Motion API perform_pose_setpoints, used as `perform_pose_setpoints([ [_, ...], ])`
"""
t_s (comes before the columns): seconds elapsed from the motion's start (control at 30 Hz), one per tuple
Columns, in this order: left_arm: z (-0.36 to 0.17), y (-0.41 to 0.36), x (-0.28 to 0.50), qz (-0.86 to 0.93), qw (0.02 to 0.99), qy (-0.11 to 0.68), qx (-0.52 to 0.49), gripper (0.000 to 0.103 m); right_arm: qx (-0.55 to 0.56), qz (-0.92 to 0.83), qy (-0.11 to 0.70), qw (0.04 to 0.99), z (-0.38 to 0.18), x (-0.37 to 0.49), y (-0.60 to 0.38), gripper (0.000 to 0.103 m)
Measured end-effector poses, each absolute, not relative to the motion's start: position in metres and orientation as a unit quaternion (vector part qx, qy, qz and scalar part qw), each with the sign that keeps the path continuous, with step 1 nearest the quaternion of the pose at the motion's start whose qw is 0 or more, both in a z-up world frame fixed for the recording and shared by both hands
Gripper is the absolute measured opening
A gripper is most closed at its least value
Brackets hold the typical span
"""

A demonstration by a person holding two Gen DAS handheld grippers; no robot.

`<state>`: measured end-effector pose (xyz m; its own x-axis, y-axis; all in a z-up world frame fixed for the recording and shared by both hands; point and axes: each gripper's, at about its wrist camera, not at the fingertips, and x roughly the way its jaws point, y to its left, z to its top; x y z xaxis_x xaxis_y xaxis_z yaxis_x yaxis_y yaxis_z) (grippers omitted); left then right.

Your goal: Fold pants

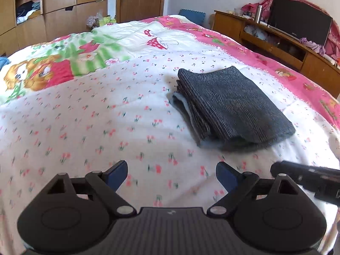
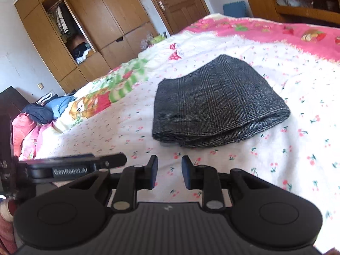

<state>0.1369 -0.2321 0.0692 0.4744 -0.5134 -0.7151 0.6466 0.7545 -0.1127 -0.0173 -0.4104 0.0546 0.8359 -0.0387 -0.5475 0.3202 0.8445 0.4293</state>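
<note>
Grey pants (image 1: 231, 106) (folded) lie on quilt (image 1: 106, 116).

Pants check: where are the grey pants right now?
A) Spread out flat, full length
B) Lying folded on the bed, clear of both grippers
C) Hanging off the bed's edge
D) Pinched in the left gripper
B: the pants sit as a compact folded stack on the bed, while the left gripper and right gripper both hang empty short of them.

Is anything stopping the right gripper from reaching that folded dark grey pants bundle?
Probably not: the right gripper is empty, jaws slightly apart, with only bare floral bedspread before the folded dark grey pants.
</note>
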Motion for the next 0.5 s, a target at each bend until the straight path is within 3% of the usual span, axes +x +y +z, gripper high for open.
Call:
perform_pose_setpoints([
  [0.5, 0.084, -0.187, 0.028, -0.329, 0.870, 0.357, 0.084, 0.103, 0.302, -0.122, 0.257, 0.910, 0.071, -0.099, -0.362, 0.028],
])
